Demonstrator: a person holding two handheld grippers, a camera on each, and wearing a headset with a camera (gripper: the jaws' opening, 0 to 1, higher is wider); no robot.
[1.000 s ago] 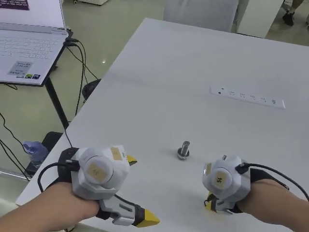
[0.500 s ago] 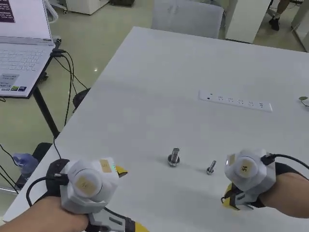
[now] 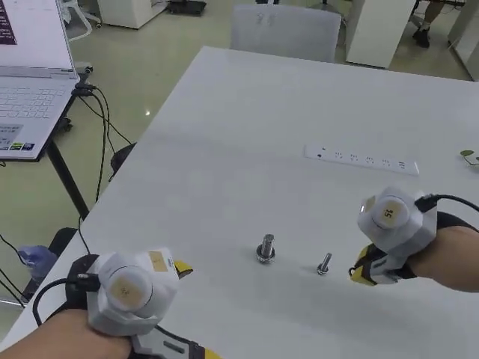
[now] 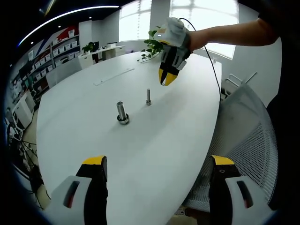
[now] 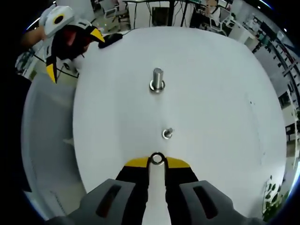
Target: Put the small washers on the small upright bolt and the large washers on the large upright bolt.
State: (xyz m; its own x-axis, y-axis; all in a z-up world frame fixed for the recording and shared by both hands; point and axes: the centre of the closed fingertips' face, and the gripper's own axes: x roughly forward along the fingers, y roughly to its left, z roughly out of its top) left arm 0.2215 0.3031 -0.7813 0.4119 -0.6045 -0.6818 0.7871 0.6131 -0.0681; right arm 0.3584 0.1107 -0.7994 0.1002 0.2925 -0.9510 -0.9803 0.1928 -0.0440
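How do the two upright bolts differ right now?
The large bolt is thicker and taller than the small bolt. The small bolt stands nearer the right gripper, which holds a washer; the large bolt stands farther. Both are upright on the table.

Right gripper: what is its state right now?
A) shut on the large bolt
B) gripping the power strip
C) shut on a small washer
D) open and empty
C: in the right gripper view the right gripper has its jaws closed on a small washer, held apart from the small bolt.
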